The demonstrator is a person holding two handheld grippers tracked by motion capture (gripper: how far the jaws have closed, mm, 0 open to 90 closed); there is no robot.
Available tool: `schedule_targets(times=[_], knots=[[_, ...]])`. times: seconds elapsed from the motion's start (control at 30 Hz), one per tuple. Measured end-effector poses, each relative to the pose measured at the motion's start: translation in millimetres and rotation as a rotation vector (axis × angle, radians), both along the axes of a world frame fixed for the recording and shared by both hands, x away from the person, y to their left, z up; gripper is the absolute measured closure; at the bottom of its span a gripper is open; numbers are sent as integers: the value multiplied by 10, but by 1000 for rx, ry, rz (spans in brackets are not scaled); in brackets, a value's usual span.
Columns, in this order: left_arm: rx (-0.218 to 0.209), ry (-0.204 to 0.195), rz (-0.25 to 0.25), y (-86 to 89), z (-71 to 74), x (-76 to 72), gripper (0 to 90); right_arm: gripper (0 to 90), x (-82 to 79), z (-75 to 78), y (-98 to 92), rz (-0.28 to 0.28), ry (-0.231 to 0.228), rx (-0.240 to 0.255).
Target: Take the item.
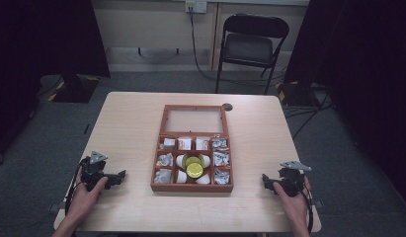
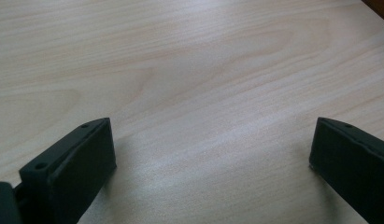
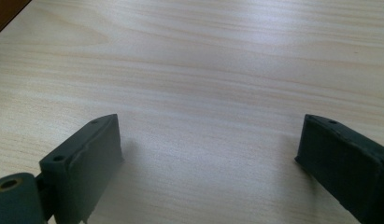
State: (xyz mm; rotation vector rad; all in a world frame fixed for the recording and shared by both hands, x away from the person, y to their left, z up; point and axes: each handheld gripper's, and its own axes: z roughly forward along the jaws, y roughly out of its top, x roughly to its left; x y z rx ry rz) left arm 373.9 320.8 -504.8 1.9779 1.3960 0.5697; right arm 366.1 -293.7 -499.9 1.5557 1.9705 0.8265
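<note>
Resting on table (image 1: 131, 128), left claw (image 1: 122, 175) wide open, right claw (image 1: 264, 178) wide open, both empty

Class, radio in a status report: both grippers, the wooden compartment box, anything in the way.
Left gripper open, empty, on table. Right gripper open, empty. Wooden box between them, glass lid open, yellow-capped tubs in the middle. Path clear.

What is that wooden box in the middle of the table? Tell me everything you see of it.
The wooden box is reddish-brown and lies flat at the table's centre, its framed clear-paned lid open and laid back. Dividers split it into small compartments holding packets, with white capsules and yellow-green discs in the middle one. Neither gripper touches it.
</note>
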Motion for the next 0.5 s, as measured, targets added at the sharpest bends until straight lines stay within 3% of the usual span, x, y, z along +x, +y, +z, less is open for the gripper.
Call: schedule_targets(times=[0.2,0.33,0.5], knots=[[1,1,-1,0,1,-1,0,70,-7,13,7,-1,11,-4],[2,0,-1,0,1,-1,0,147,-18,45,10,12,16,4],[1,1,-1,0,1,-2,0,146,-19,52,26,23,22,4]])
